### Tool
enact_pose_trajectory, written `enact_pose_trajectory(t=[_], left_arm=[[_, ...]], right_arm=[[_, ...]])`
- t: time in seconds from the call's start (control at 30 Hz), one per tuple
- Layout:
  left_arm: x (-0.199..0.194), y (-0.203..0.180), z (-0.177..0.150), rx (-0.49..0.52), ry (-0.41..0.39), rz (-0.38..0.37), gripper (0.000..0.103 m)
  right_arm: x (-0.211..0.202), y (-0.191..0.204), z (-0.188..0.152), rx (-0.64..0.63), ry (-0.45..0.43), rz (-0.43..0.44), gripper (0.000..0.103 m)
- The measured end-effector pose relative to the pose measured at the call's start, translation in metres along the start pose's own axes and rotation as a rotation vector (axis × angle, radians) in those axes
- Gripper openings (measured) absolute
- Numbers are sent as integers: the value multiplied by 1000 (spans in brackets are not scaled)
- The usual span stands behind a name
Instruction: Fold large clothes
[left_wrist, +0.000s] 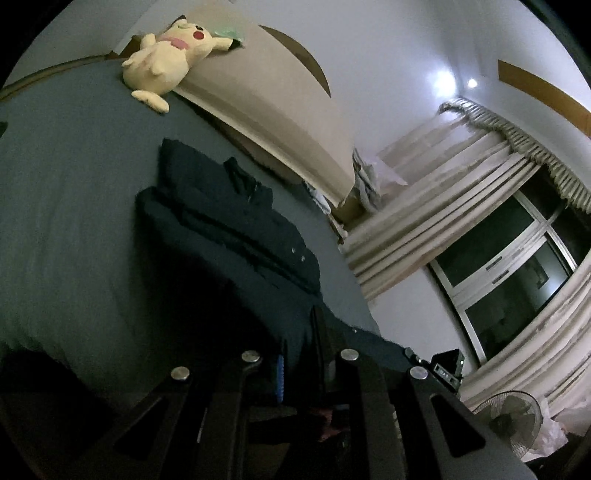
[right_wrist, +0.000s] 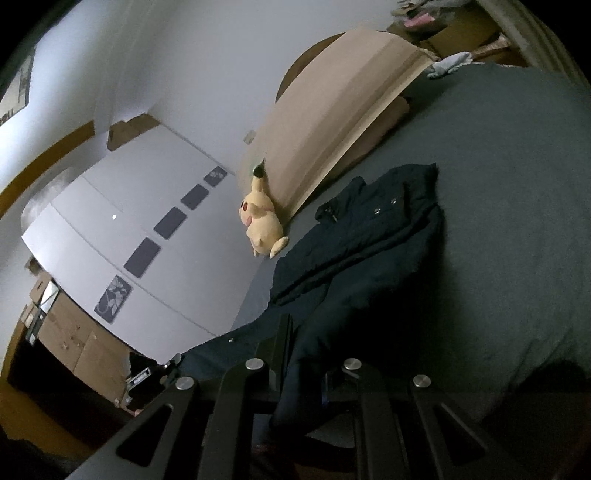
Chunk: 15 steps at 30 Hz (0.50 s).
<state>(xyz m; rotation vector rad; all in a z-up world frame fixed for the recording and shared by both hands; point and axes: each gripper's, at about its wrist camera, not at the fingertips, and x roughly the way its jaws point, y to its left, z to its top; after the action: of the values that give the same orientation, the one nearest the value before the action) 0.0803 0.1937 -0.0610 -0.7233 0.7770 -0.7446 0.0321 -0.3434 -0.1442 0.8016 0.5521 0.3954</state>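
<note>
Both grippers, left (left_wrist: 301, 354) and right (right_wrist: 306, 360), pinch the jacket's (right_wrist: 354, 243) near hem; its length runs straight ahead of the fingers.

Both the left claw (left_wrist: 299, 354) and the right claw (right_wrist: 304, 363) are matte black, with slotted linkage bars and round silver pivot screws.

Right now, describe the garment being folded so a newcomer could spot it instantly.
Start at the big bed with the grey sheet. The dark navy jacket lies spread across it, collar toward the beige headboard, below the yellow plush toy. It is the only dark garment there, with small silver snaps.
</note>
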Motion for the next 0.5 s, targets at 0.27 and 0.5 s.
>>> enact_pose_trajectory(t=[0.27,0.5], left_arm=[[11,-12,17,7,-44,-6,12],[22,-23,36,25,-69,13,12]], right_arm=[[2,-4,15,27,-30,36,12],[13,3,39,24,-57,51,12]])
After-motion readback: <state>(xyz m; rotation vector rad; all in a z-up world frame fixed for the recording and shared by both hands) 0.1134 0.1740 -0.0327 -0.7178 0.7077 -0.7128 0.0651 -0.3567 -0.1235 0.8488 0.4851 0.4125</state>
